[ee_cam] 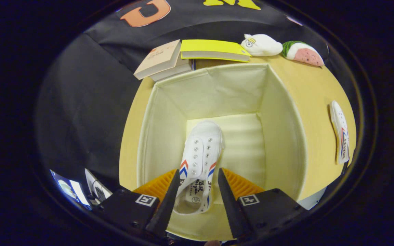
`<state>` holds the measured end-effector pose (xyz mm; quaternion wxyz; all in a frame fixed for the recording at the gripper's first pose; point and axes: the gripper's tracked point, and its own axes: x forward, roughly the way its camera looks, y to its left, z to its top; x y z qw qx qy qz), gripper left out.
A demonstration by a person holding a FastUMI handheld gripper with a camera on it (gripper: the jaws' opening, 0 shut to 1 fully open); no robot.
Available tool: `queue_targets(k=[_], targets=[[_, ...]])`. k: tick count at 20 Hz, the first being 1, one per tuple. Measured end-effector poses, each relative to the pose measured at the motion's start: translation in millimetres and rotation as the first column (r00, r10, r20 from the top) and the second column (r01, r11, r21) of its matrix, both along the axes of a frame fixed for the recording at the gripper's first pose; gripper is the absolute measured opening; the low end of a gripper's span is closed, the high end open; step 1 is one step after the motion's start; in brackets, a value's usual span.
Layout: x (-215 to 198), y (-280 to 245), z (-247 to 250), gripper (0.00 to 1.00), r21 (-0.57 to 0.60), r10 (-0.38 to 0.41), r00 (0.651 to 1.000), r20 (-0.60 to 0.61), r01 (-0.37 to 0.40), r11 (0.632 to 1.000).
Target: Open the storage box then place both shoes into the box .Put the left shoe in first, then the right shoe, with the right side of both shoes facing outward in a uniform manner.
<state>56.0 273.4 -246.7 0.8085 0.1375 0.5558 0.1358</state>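
Nearest, the gripper (197,181) hangs over the open storage box (286,136), its fingers spread apart on either side of the heel of one white shoe (200,153); a gap shows on the right finger's side, and whether the left finger touches is unclear. That shoe lies on the box floor, toe pointing away, with bare floor to its right and ahead up to the far wall. Off to the right beyond the box rim, a second shoe (340,136) lies on the wooden table (316,92) near its edge. Farther off, past the box, sit three books (169,61) and two plush toys (279,48).
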Motion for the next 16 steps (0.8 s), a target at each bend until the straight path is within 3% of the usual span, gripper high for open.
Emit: queue_targets(k=[3, 6, 11, 16], targets=[[2.5, -29.8, 37.4, 0.88, -0.066, 0.017, 0.987, 0.16, -0.006, 0.998], [7.7, -68.6, 83.2, 0.93, -0.111, 0.018, 0.949, 0.316, 0.018, 0.994], [-0.8, -165.3, 129.9, 0.94, -0.142, -0.046, 0.886, 0.46, 0.125, 0.982], [-12.8, -280.6, 121.9, 0.94, -0.137, -0.146, 0.877, 0.458, 0.232, 0.963]])
